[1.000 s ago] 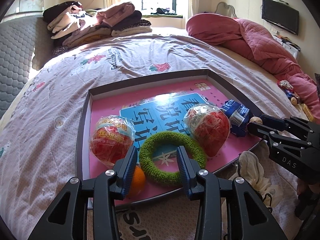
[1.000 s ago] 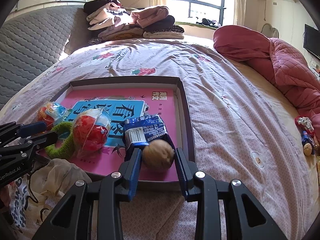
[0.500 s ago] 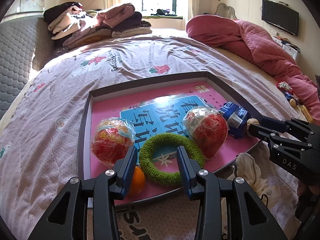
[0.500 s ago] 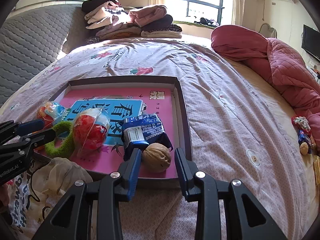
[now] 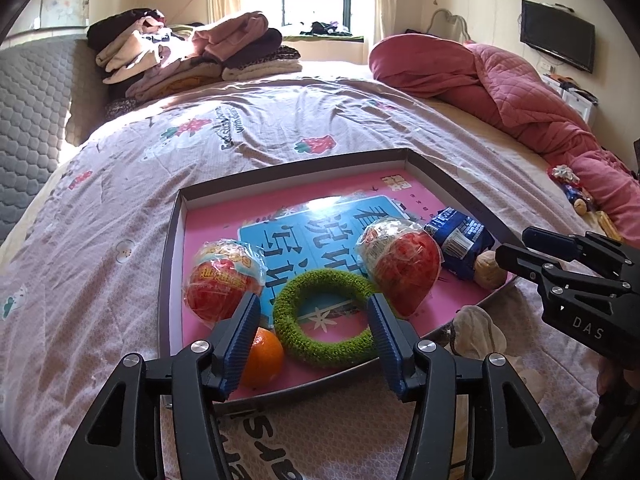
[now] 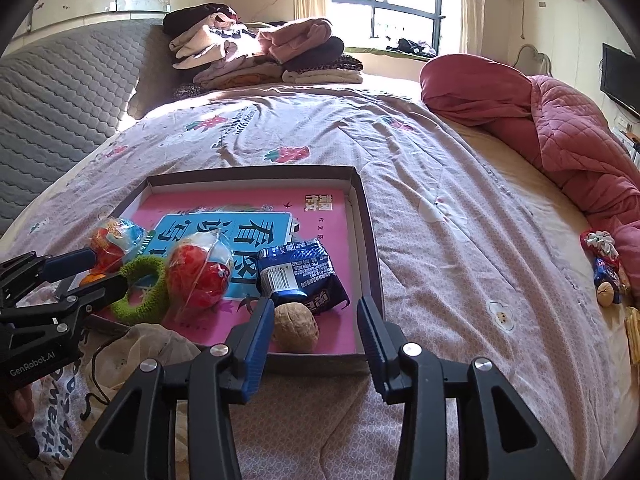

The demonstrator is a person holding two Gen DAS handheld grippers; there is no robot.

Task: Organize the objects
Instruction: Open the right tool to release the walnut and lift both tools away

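Left tongs (image 5: pixel 314 338) wide open, holding nothing, hovering at the near edge of the tray (image 5: pixel 170 264). Green fuzzy ring (image 5: pixel 326 318) lies flat between the spread blue pads, not touched by them. Small orange (image 5: pixel 262 356) sits just behind the left pad, partly hidden, beside the ring. Red wrapped egg toy (image 5: pixel 222 276) just past the left pad; second red wrapped egg toy (image 5: pixel 402 266) just past the right pad, close against the ring.

Right tongs (image 6: pixel 312 332) also wide open, empty, at the tray's near right corner. Walnut (image 6: pixel 296 326) lies on the pink tray floor between the pads, closer to the left pad; contact can't be told. Blue snack packet (image 6: pixel 298 274) just beyond the walnut, touching or nearly so. Blue card with Chinese characters (image 6: pixel 224 232) lies flat under the toys.

Tray rests on the bed (image 6: pixel 440 208) with a strawberry-print cover. Crumpled beige cloth (image 6: pixel 148 346) sits just outside the tray's near edge, between the two tongs. Pink quilt (image 6: pixel 560 128) bunched at the right, folded clothes pile (image 6: pixel 260 52) at the headboard end. Small toys (image 6: pixel 604 268) lie near the bed's right edge, well apart from the tray.
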